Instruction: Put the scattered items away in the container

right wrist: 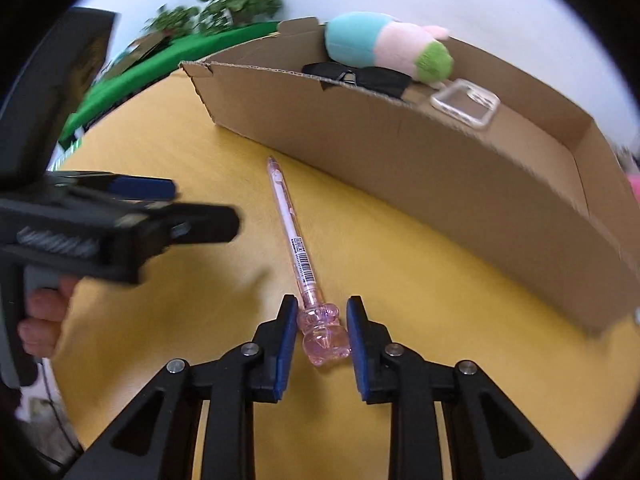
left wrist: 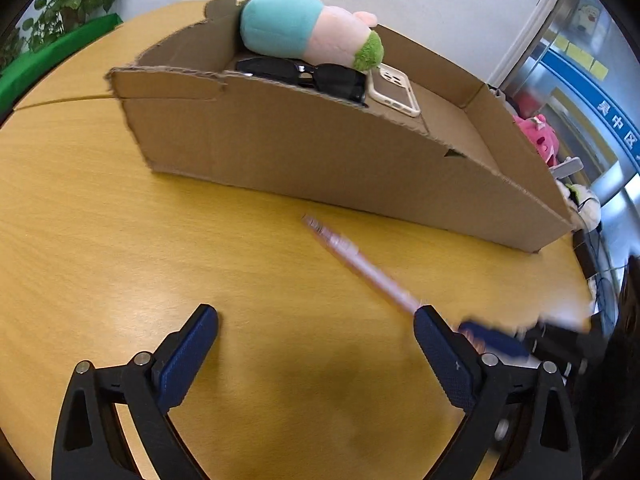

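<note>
Bright, even light; blurred fisheye edges

L gripper (left wrist: 316,344) open over table (left wrist: 120,220), pen (left wrist: 360,264) nearby.

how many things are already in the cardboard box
3: a plush toy at the far end, black sunglasses in front of it, and a phone case beside them. The near wall may hide more.

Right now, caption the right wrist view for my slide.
Right gripper straddles pink pen's charm end on yellow table, beside cardboard box holding plush, sunglasses, phone case.
</note>
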